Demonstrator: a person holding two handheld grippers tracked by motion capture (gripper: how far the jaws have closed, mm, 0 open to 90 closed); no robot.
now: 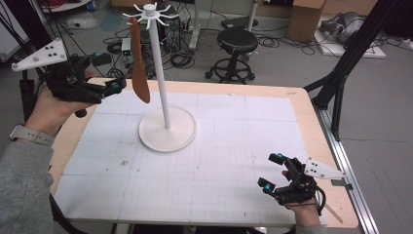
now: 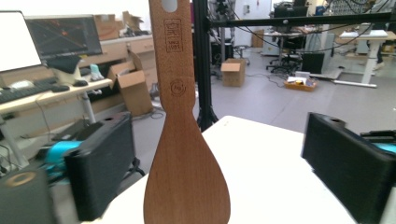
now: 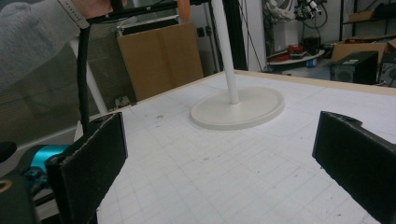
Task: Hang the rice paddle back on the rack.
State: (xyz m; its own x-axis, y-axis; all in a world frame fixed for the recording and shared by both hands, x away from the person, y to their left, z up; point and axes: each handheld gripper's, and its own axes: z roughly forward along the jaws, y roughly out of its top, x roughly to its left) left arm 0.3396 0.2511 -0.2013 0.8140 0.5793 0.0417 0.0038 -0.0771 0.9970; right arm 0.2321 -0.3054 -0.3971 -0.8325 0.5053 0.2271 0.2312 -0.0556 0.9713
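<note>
A brown wooden spatula (image 1: 139,63) hangs blade down from a hook at the top of a white rack stand (image 1: 160,73), whose round base (image 1: 168,131) sits on the gridded mat. My left gripper (image 1: 119,87) is held up at blade height, just left of the spatula. In the left gripper view the spatula (image 2: 184,154) hangs between the two jaws of the left gripper (image 2: 224,168), with a gap on each side and no pad touching it. My right gripper (image 1: 271,170) rests open near the table's front right corner, aimed at the stand (image 3: 231,56), nothing between its jaws.
A white gridded mat (image 1: 219,161) covers the wooden table. On the floor behind stand a black stool (image 1: 237,41), loose cables (image 1: 180,58) and cardboard boxes. A black tripod leg (image 1: 341,73) rises at the table's right side.
</note>
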